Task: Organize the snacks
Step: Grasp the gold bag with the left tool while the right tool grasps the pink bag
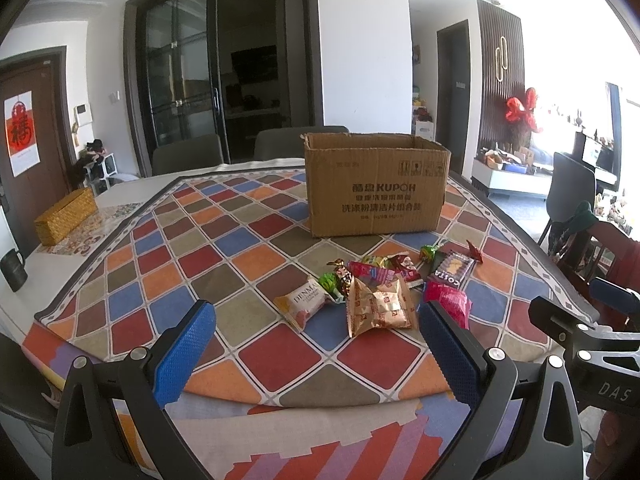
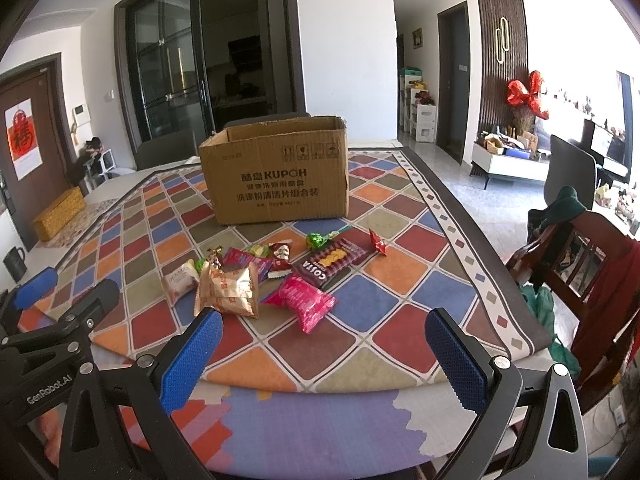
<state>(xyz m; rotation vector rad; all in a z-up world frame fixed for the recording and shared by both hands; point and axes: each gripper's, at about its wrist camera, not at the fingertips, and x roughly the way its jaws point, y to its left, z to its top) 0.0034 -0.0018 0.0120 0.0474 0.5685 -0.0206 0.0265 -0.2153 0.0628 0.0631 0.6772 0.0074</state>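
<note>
Both tongs spread wide, empty: left tongs point(image 1: 316, 354), right tongs point(image 2: 324, 358). Snack pile point(image 2: 260, 276) mid-frame on worktop point(image 2: 360, 360), before cardboard box point(image 2: 276, 172). Gold pouch point(image 2: 228, 292), pink pack point(image 2: 302, 300) probably light, crinkly, slippery; pinch crimped end seams, gently.

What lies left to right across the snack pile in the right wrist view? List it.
White DENMA packet → gold foil packet → pink packet → COSTA biscuit pack → red wrapped candy.
</note>
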